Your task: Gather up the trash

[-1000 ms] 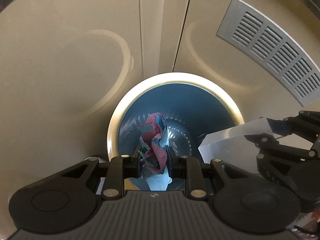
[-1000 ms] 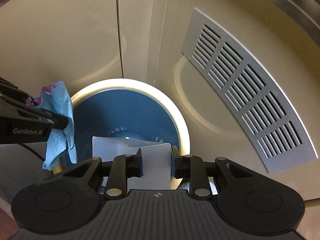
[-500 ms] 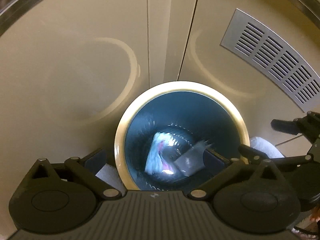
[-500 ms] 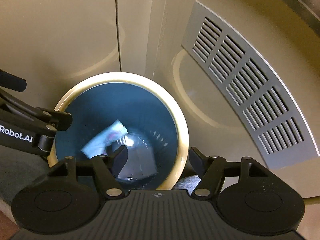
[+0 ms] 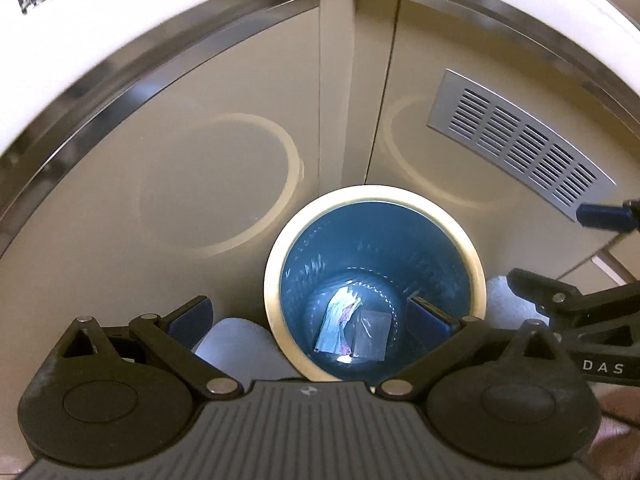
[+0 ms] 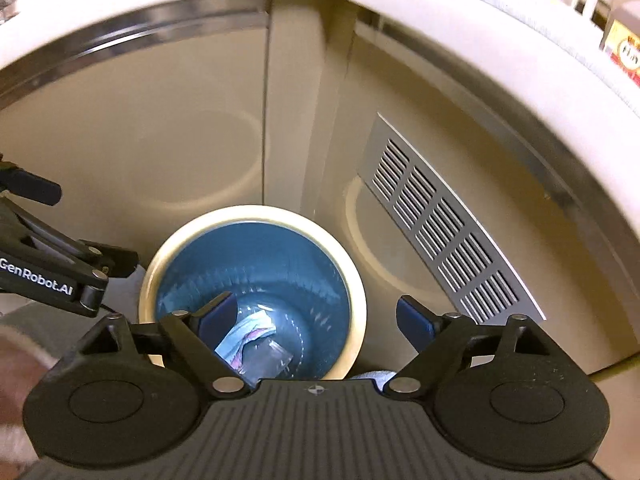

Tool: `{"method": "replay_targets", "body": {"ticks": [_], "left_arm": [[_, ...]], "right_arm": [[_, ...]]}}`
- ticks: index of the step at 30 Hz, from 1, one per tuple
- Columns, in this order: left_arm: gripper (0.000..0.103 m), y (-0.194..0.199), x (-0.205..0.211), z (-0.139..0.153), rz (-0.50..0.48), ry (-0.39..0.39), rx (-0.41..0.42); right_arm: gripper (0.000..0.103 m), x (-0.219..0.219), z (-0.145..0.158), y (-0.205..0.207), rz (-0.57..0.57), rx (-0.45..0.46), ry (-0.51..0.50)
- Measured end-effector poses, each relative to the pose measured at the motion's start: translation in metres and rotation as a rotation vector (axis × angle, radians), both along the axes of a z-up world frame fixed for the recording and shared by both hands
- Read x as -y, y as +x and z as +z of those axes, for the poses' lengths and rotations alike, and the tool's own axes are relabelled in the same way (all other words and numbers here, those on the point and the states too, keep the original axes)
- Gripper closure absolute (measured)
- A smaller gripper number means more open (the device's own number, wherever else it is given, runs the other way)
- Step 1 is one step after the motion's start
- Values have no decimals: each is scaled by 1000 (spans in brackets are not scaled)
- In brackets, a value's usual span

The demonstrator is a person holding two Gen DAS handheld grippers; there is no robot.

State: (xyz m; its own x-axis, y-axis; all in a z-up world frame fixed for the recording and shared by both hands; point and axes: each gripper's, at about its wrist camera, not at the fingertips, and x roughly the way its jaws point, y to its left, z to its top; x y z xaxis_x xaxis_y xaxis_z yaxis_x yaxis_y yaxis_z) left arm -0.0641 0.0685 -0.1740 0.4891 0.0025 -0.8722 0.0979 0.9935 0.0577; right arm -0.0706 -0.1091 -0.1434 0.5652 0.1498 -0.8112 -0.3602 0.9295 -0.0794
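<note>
- Beige cabinet doors (image 5: 224, 208) fill the background, with a slatted metal vent (image 5: 516, 140) on the right-hand door and a pale countertop edge (image 5: 168, 12) arching above.
- Your bin (image 5: 276, 280), cream-rimmed with a blue inside, stands on the floor against those doors.
- Two pieces of trash lie on its bottom, touching: a crumpled blue and pink wrapper (image 5: 336, 324) and a clear plastic piece (image 5: 370, 334). The right wrist view shows the same pair.
- Your left gripper (image 5: 310, 314) hangs over the bin with its jaws spread as wide as they go; nothing is between them.
- Your right gripper (image 6: 316, 316) is above the bin too, its jaws opening, also with nothing between them.
- Judgement: this drop is complete for both hands. Whether more trash remains elsewhere cannot be told from these views.
- Hidden or unclear: the gripper bodies cover the near rim of the bin and the floor in front of it. A pale soft shape (image 5: 236, 344) beside the bin cannot be identified. Items on the countertop at the frame corners are cut off and blurred.
</note>
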Motion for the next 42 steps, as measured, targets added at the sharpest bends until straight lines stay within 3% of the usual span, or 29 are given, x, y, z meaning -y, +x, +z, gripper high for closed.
{"method": "replay_targets", "body": {"ticks": [9,20,42], "left_arm": [[0,-19,13,18,-47,78,111],[0,-32,18,33,-75,117,164],[0,-29,10,30,-54,108,144]], "right_arm": [[13,-9,22,-23,16,85,4],[13,-6,30,-45,-13,115,23],[13,-9,24,-38,-10,93,24]]}}
